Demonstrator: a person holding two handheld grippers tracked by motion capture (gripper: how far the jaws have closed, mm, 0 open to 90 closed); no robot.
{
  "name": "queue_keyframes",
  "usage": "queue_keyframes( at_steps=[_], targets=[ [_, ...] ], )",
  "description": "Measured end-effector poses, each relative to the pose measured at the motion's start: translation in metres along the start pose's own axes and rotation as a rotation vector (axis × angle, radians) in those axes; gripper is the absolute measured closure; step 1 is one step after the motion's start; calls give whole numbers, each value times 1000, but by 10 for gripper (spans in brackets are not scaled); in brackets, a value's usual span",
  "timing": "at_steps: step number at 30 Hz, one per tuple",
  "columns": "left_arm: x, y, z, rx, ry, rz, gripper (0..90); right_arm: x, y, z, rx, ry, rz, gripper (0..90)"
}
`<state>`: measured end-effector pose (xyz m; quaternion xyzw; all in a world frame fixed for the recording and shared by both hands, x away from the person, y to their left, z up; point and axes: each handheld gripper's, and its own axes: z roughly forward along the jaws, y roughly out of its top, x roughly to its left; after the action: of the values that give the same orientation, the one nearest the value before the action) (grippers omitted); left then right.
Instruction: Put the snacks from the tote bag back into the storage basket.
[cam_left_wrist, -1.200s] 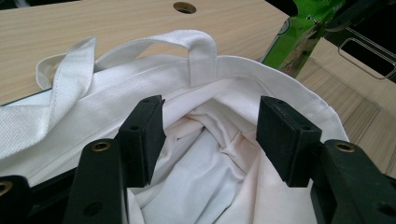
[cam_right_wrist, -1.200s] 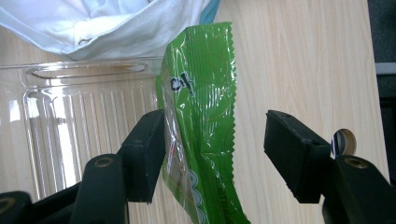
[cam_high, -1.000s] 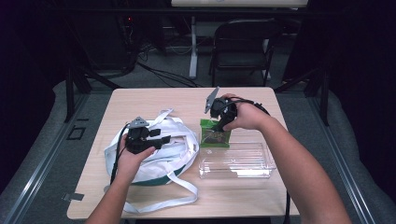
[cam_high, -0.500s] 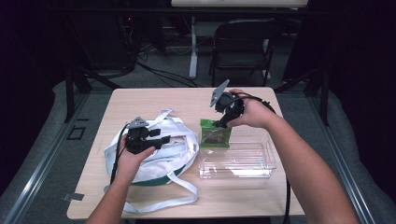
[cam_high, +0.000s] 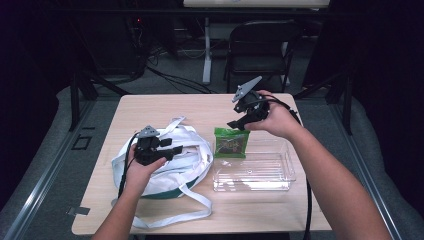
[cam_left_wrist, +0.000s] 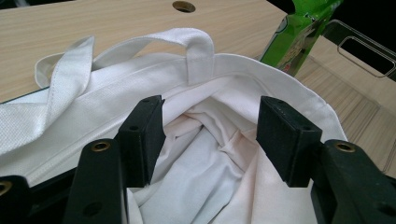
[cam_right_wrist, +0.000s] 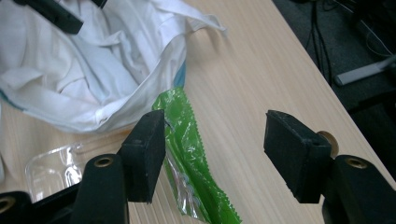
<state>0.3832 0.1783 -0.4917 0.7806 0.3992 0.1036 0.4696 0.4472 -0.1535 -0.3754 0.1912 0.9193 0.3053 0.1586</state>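
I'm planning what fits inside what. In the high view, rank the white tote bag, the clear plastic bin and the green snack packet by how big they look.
1. White tote bag, slightly larger in spread, though its loose straps add to that.
2. Clear plastic bin, close behind the bag.
3. Green snack packet, plainly the smallest, leaning at the bin's left end.

Left tongs (cam_high: 175, 149) and raised right tongs (cam_high: 235, 124) both gape open.

From my end no text, label, brand or number is legible. The green snack packet (cam_high: 230, 143), standing at approx 11 o'clock of the clear plastic tray (cam_high: 286, 176), has a dark printed panel w/ some pale marks on its front, but it's too small & blurred to read. The white tote bag (cam_high: 192, 159) shows plain cloth, no print.
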Motion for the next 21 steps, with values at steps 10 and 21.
queue_keyframes(
  at_steps=[10,21],
  targets=[
    [1,0,-2,0,1,0,413,0,1,-8,-57,-99,102,411],
    [0,-1,-1,3,4,5,412,16,-9,-17,-112,-266,285,475]
  ],
)
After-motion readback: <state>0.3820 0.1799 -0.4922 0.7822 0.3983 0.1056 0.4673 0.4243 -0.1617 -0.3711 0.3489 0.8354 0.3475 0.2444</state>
